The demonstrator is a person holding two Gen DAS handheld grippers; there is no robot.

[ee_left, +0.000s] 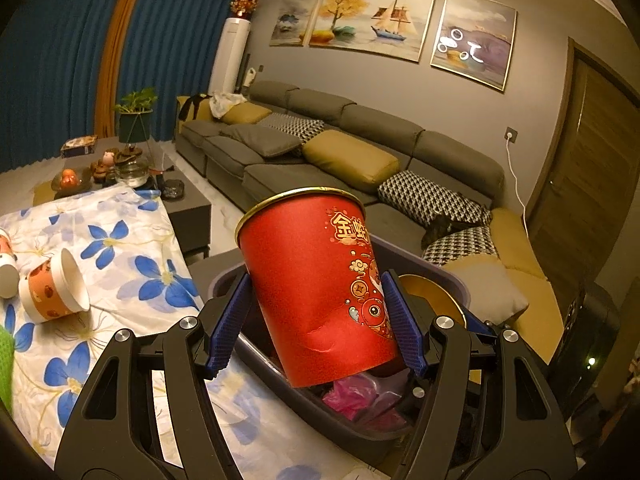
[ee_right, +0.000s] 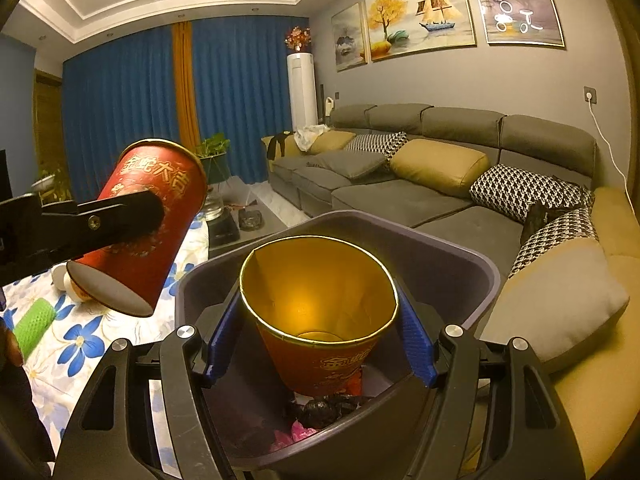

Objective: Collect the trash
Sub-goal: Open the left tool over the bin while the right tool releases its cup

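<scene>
Left claw (ee_left: 316, 320) pinching red cup (ee_left: 316, 280), right claw (ee_right: 320, 340) pinching second cup (ee_right: 320, 320), both over bin (ee_right: 460, 272).

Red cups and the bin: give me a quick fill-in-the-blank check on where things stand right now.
1. Each gripper holds one red ____ between its fingers.
2. The right gripper holds its red cup over the dark ____, mouth toward the camera.
3. The inside of that cup is ____ in colour.
4. On the flowered cloth an orange-and-white cup lies on its ____.
The left gripper holds the other red cup by the bin.

Missing words: cup; bin; gold; side
</scene>
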